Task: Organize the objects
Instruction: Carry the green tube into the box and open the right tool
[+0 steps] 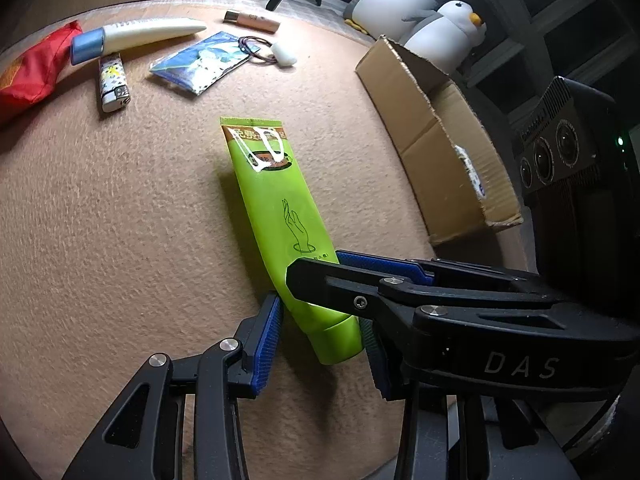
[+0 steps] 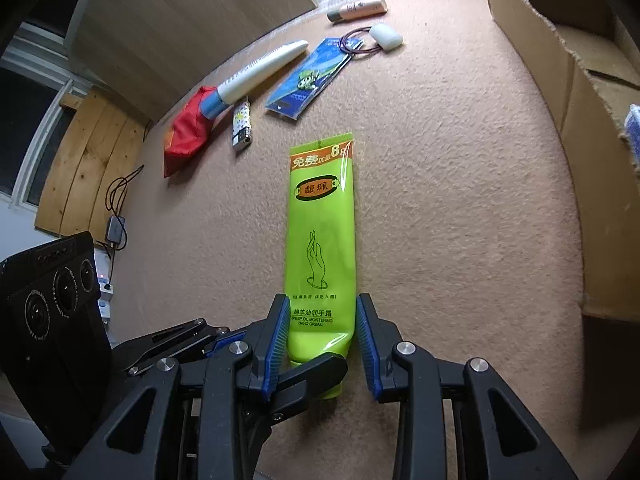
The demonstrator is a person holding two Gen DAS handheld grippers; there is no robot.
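Observation:
A green hand cream tube (image 1: 276,208) lies on the tan carpeted table, cap end toward me; it also shows in the right wrist view (image 2: 322,240). My left gripper (image 1: 320,332) straddles the cap end with its blue pads close to or touching the tube. My right gripper (image 2: 322,340) straddles the same cap end, jaws a little wider than the tube. The right gripper's body (image 1: 440,304) crosses in front of the left one. Both grippers meet at the tube's cap.
An open cardboard box (image 1: 436,140) stands to the right. At the far side lie a white tube with a blue cap (image 1: 132,36), a lighter (image 1: 112,84), a red pouch (image 1: 28,72), a blue packet (image 1: 200,62), a hair tie, a white case (image 1: 284,54) and a pink tube (image 1: 252,20).

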